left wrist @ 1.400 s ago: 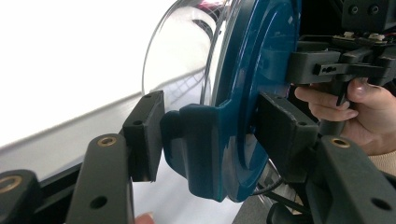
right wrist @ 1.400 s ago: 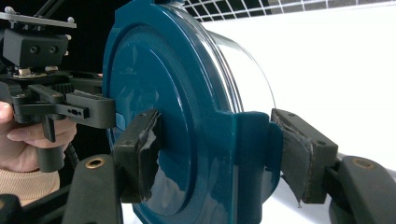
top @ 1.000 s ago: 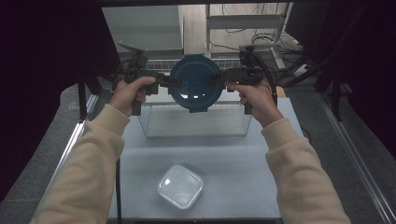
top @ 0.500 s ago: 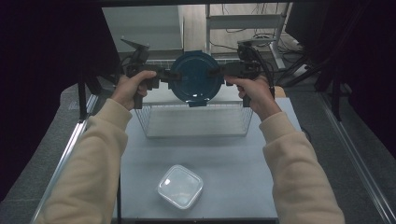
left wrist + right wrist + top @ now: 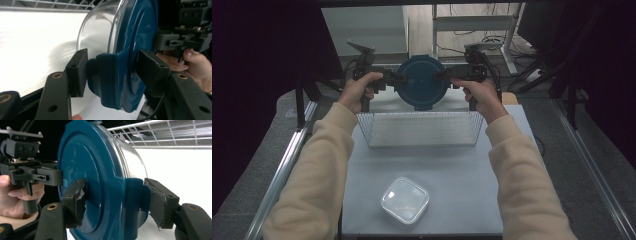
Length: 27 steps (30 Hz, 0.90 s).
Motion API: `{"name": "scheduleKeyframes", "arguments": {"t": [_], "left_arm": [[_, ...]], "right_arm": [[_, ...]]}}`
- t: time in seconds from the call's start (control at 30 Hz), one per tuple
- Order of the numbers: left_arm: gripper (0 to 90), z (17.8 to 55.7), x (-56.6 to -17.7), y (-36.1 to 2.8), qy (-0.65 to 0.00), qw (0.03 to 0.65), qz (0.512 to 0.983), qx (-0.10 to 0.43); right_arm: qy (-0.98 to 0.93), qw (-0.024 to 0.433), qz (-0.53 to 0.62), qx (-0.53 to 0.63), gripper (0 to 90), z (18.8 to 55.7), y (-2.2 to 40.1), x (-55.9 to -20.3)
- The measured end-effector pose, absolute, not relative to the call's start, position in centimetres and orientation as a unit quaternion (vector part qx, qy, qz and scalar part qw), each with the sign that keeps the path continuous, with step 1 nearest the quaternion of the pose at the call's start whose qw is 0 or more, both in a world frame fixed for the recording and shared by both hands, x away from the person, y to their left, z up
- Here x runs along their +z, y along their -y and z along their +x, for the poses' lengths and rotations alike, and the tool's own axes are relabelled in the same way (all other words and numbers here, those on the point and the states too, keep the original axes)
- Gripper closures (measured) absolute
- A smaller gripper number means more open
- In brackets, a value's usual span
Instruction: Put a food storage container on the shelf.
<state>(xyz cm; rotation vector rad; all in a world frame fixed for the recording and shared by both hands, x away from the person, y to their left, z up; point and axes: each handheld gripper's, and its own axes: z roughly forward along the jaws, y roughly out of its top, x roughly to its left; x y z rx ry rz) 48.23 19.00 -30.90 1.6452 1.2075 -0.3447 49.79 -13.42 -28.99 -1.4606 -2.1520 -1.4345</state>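
Holding a round container with a blue lid between your 2 grippers, you have it on edge above the far rim of the wire basket. Your left gripper clamps the lid's left clip, pads pressed on both faces. Your right gripper clamps the opposite clip the same way. Nearer you, a clear square box sits on the white table. No label or writing is readable.

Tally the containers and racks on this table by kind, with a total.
Round clear glass container with dark blue plastic lid: 1
Square clear plastic container with clear lid: 1
White wire basket: 1
Total: 3
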Motion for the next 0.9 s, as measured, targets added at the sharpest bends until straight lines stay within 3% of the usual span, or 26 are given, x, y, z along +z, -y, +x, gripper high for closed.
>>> {"name": "scheduleKeyframes", "arguments": {"t": [0.47, 0.8, 0.9], "left_arm": [[42.4, 50.6, -33.1, -19.1, -0.558, 0.527, 0.616, -0.176], [41.9, 50.6, -34.0, -19.1, -0.55, 0.551, 0.605, -0.166], [31.5, 50.1, -33.6, -19.0, -0.557, 0.548, 0.61, -0.131]], "right_arm": [[0.674, 0.139, -0.544, -0.48, 33.9, 52.3, 13.7, -31.0], [0.659, 0.142, -0.551, -0.493, 32.5, 52.4, 13.9, -31.8], [0.674, 0.101, -0.542, -0.492, 18.3, 51.6, 13.5, -31.6]]}}
